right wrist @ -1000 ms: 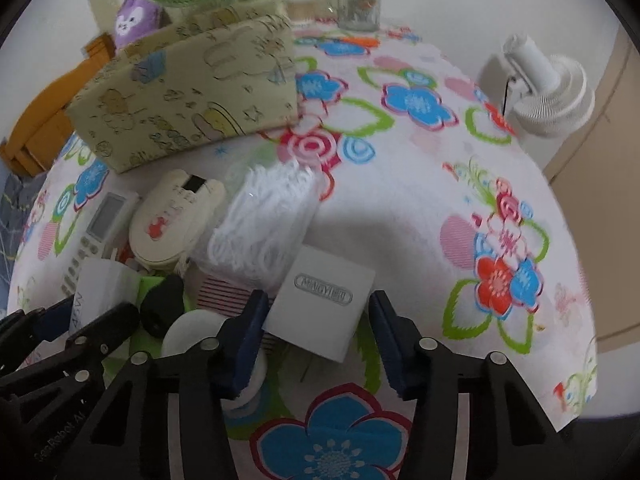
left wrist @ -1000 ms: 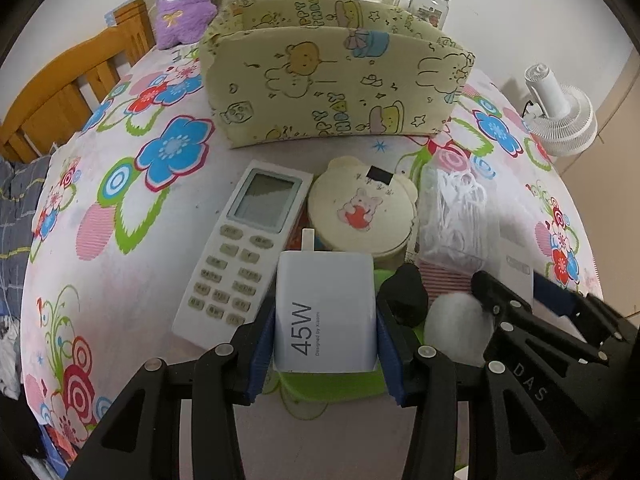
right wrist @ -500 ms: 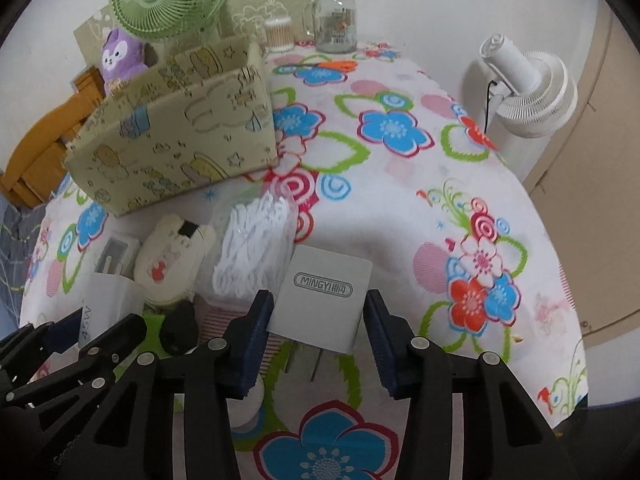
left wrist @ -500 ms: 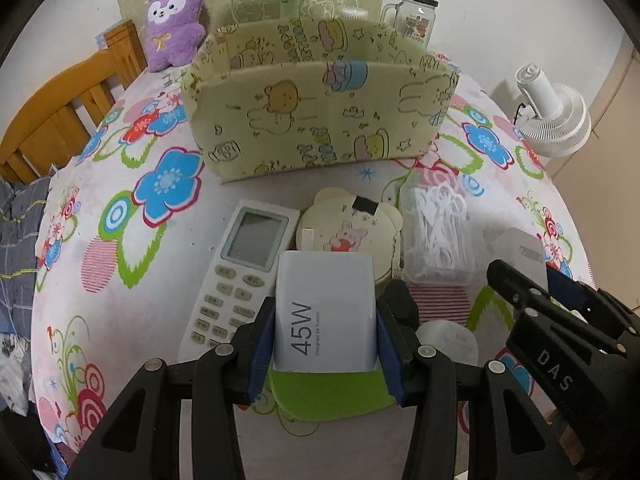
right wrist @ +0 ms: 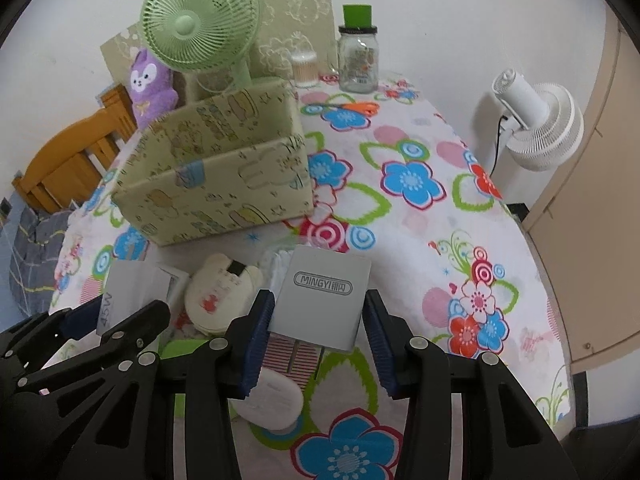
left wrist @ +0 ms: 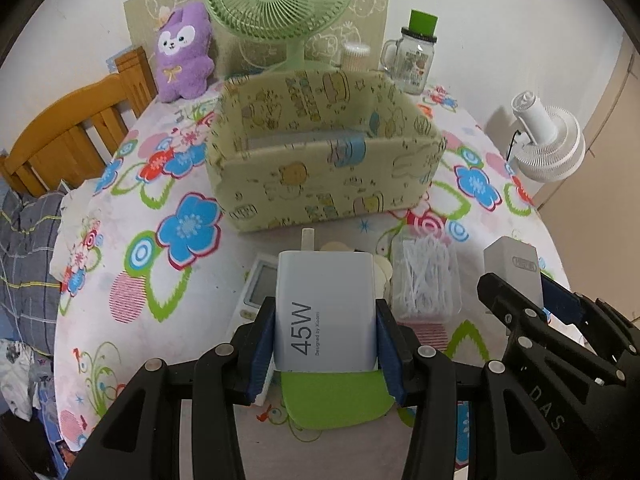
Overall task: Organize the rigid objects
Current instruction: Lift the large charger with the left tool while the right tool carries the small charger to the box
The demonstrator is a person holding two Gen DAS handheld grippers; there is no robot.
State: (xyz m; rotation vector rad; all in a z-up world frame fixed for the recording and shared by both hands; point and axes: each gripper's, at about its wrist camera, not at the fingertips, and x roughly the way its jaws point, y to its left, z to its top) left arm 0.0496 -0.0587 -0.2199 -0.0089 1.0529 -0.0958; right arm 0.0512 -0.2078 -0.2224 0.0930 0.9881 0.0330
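My left gripper (left wrist: 324, 320) is shut on a white charger marked 45W (left wrist: 326, 292), held above the table with its prong pointing away. My right gripper (right wrist: 319, 310) is shut on a grey charger marked MINGYI (right wrist: 326, 292), lifted clear of the cloth. Each gripper shows at the edge of the other view, side by side. Beyond both stands an open yellow cartoon-print box (left wrist: 328, 184) (right wrist: 224, 196). A white remote (left wrist: 260, 284), a cream bear-shaped case (right wrist: 224, 296), a clear box of white picks (left wrist: 424, 284) and a round white case (right wrist: 276, 400) lie below.
A green desk fan (left wrist: 280, 4), a purple plush (left wrist: 184, 56), a swab tub and a glass jar with a green lid (left wrist: 414, 56) stand behind the box. A white floor fan (right wrist: 536, 124) is off the table's right edge, a wooden frame (left wrist: 76, 128) on the left.
Both grippers rose with their chargers, so the table items dropped lower in view. The right jaws narrowed onto the grey charger, which came up off the cloth.
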